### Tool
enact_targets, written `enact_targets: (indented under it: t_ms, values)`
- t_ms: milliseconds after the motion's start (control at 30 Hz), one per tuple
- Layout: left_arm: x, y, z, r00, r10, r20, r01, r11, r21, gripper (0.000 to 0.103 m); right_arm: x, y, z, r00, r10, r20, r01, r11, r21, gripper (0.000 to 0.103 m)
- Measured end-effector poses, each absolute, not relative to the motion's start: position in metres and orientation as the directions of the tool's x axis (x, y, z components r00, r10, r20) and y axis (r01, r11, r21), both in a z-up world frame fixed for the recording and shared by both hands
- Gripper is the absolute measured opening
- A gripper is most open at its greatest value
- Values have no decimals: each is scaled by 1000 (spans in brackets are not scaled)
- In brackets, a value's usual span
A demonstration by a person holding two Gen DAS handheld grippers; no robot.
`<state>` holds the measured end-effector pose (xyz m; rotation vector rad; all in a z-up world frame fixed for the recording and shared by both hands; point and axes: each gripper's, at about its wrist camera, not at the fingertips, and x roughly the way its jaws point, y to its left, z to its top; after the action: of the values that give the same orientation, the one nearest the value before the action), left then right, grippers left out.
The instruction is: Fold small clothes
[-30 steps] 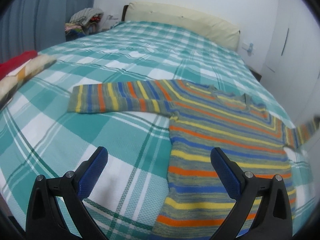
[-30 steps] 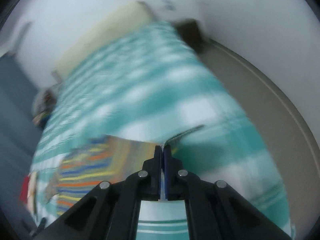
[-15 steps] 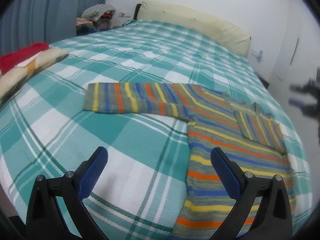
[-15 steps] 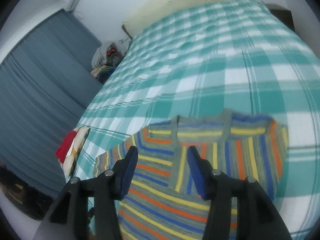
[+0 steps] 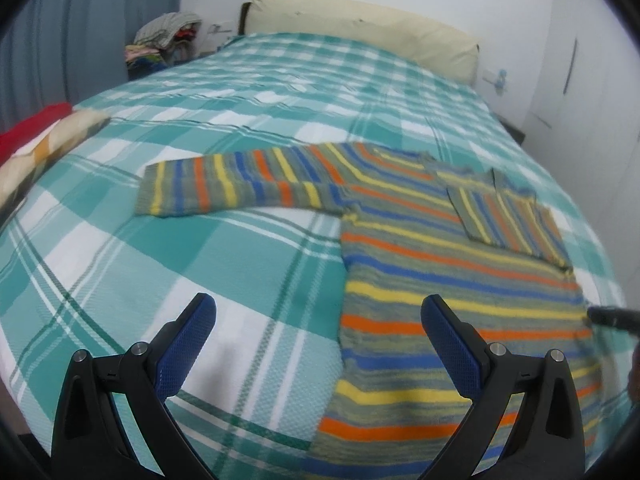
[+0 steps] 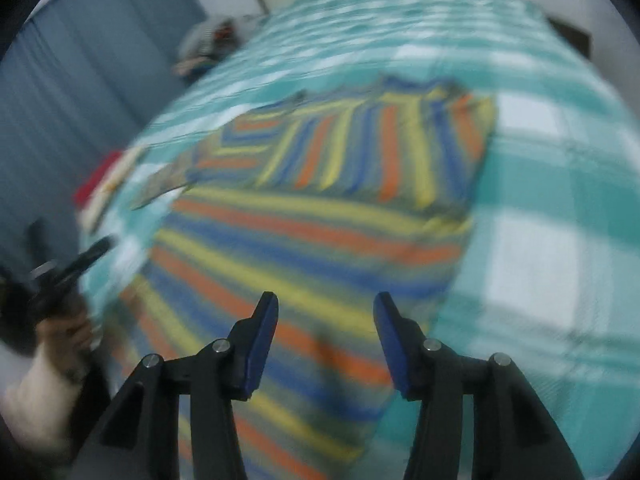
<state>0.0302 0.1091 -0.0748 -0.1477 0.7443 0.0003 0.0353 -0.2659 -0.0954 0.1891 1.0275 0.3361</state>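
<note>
A small striped sweater point(image 5: 432, 280) in grey, orange, yellow and blue lies flat on the teal plaid bed point(image 5: 200, 264). Its left sleeve point(image 5: 240, 188) stretches out to the left. Its right sleeve point(image 5: 508, 220) lies folded over the chest. My left gripper point(image 5: 320, 320) is open and empty above the sweater's lower left edge. My right gripper point(image 6: 325, 312) is open and empty over the sweater's point(image 6: 320, 208) lower body, in a blurred right wrist view. The folded sleeve point(image 6: 380, 148) shows beyond it.
A cream headboard cushion point(image 5: 360, 32) lines the far end of the bed. A pile of clothes point(image 5: 164, 44) sits at the far left corner. A red and cream folded item point(image 5: 44, 140) lies at the left edge. White wardrobe doors point(image 5: 580, 80) stand to the right.
My right gripper opened and let go of the right sleeve, which now lies folded over the chest. It then drew back toward the sweater's lower body. My left gripper stayed open.
</note>
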Motion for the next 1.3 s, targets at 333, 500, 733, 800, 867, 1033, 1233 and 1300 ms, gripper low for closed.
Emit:
enact_targets:
  t_ms: [333, 500, 733, 800, 867, 1033, 1233, 1300]
  values:
    - [22, 83, -80, 744, -13, -668, 34, 999, 18, 102, -57, -267, -76, 511, 319, -798, -134, 947, 292, 36]
    - [17, 79, -79, 743, -18, -669, 56, 998, 35, 102, -114, -236, -124, 273, 326, -905, -140, 944, 298, 40]
    - [18, 81, -88, 719, -13, -694, 48, 998, 30, 102, -147, -225, -68, 510, 41, -859, -170, 984, -54, 55]
    - [19, 80, -90, 716, -22, -698, 46, 999, 15, 102, -134, -216, -48, 652, -24, -758, -138, 979, -149, 69]
    - [18, 79, -90, 724, -19, -690, 38, 999, 12, 102, -117, -204, -44, 755, -104, -648, -76, 967, -243, 74]
    - [14, 83, -96, 739, 18, -673, 16, 999, 44, 102, -84, -195, -74, 810, -252, -530, 111, 952, -285, 75]
    - [20, 78, -107, 709, 38, -704, 22, 997, 76, 102, -72, -212, -96, 728, -253, -637, 146, 965, -217, 80]
    - [21, 74, -109, 703, 49, -709, 29, 995, 98, 102, -73, -216, -99, 719, -263, -643, 161, 963, -214, 80]
